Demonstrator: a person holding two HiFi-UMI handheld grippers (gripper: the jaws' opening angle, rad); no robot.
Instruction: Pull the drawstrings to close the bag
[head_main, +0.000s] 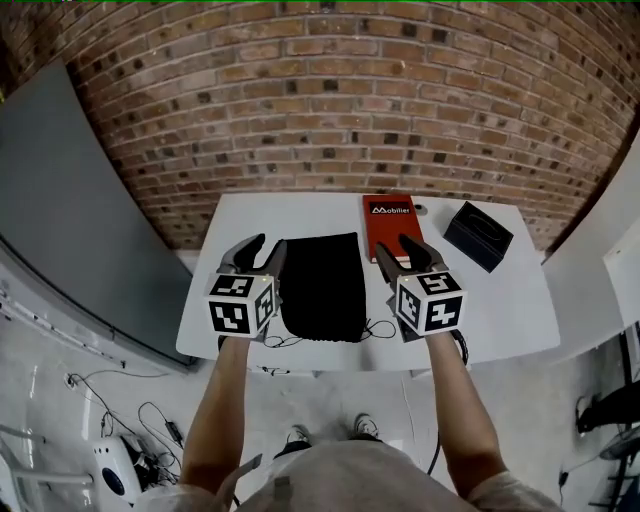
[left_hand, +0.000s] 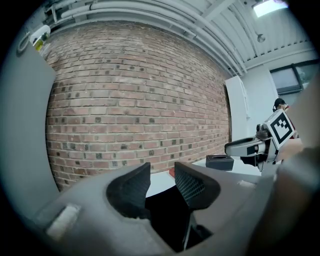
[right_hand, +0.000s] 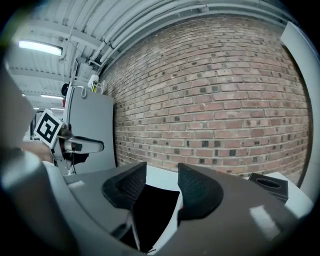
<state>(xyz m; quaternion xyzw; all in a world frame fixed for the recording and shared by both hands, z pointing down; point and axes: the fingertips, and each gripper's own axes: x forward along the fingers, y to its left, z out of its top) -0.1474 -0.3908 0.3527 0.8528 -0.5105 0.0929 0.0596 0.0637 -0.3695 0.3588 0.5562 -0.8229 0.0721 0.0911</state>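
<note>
Approach: left tool (head_main: 266, 246), right tool (head_main: 397, 246), jaws apart and empty, flanked black fabric bag (head_main: 320, 285).
Next likely needed: clamping thin black drawstrings (head_main: 376, 328) at white counter's (head_main: 500, 305) near edge.

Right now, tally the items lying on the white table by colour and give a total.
Black: 2, the drawstring bag and the box.
Red: 1, the book.
Total: 3.
</note>
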